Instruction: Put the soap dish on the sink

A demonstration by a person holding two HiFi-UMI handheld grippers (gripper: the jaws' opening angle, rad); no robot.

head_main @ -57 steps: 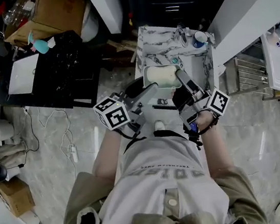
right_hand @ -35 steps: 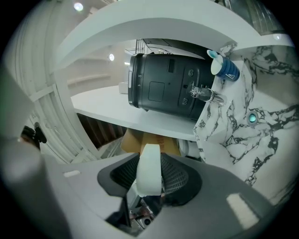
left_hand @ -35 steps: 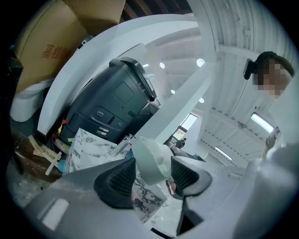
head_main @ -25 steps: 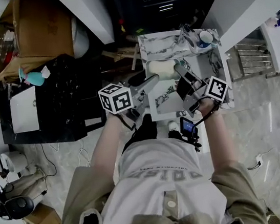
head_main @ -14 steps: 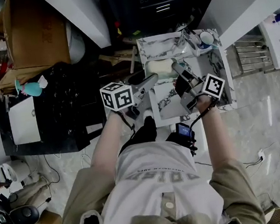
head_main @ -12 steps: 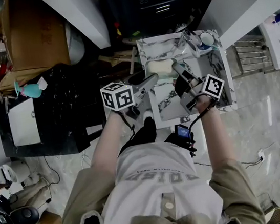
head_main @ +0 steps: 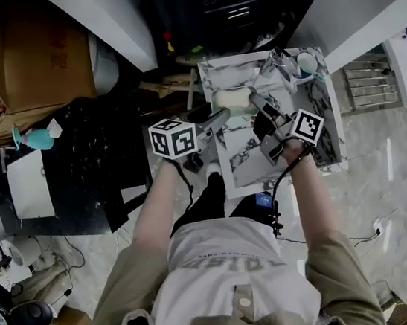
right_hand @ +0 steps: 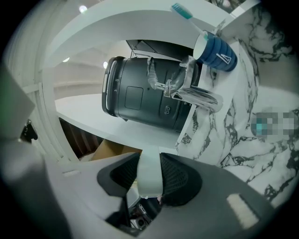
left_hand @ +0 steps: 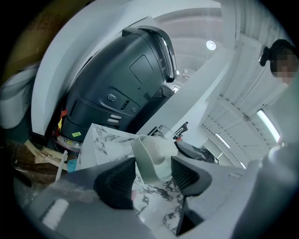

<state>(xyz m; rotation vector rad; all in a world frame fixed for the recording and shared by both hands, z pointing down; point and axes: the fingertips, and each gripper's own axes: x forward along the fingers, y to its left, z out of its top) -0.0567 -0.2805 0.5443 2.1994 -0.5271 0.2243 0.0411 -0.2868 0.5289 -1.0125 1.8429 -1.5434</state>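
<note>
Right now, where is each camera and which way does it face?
Head view: on the person's head, facing down at the marble sink; torso, forearms, left gripper, right gripper show.
Left gripper view: on that gripper, facing a dark appliance; jaws grip the soap dish.
Right gripper view: on that gripper, facing faucet and blue cup; jaws show.
Shared: the soap dish.

Soap dish (head_main: 232,101) held over the marbled sink (head_main: 246,156)
Pale cream, oblong, hollow up; left gripper (head_main: 221,114) and right gripper (head_main: 255,100) pinch its ends, toward the sink's 10 o'clock.

Soap dish (head_main: 231,101) over the sink (head_main: 244,156), cup (head_main: 308,64) and faucet (right_hand: 198,95) behind.
</note>
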